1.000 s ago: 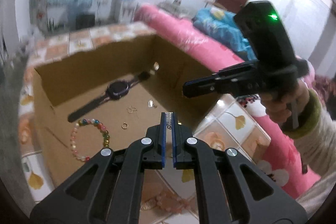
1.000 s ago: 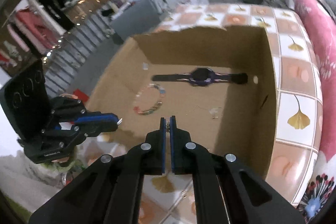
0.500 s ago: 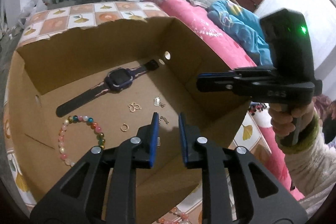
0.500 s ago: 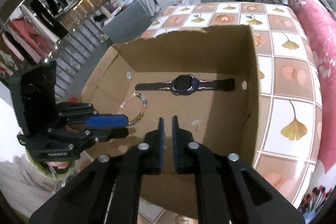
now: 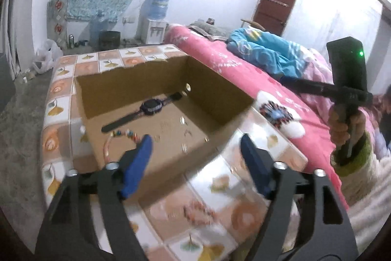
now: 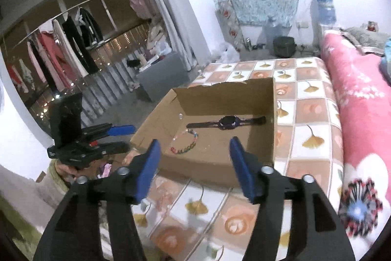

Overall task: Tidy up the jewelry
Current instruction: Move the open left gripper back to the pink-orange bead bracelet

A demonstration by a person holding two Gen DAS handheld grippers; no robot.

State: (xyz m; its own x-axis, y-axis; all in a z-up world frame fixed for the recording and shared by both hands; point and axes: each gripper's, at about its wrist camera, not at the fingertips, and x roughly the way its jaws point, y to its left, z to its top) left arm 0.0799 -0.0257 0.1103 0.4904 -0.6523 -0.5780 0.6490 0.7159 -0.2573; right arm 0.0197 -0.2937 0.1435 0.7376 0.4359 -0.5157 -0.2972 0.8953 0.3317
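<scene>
An open cardboard box (image 5: 215, 89) (image 6: 220, 94) stands on the tiled table. Inside lie a dark smartwatch (image 5: 151, 107) (image 6: 228, 122), a coloured bead bracelet (image 5: 122, 133) (image 6: 184, 146) and a few small metal earrings and rings (image 5: 183, 121). My left gripper (image 5: 195, 160) is open wide and empty, held back above the box's near wall. My right gripper (image 6: 194, 168) is open wide and empty, also short of the box. Each gripper shows in the other's view: the right one (image 5: 347, 80), the left one (image 6: 97, 141).
The table (image 6: 310, 133) has a leaf-pattern tiled cover. A bed with a pink floral quilt (image 5: 244, 70) runs along its right side. A water dispenser (image 5: 156, 18) and a dark pot (image 6: 284, 45) stand by the far wall. Clothes hang at the left (image 6: 61, 50).
Both grippers opened wide from shut and pulled back up and away from the box. The small piece held by the left gripper now lies in the box.
</scene>
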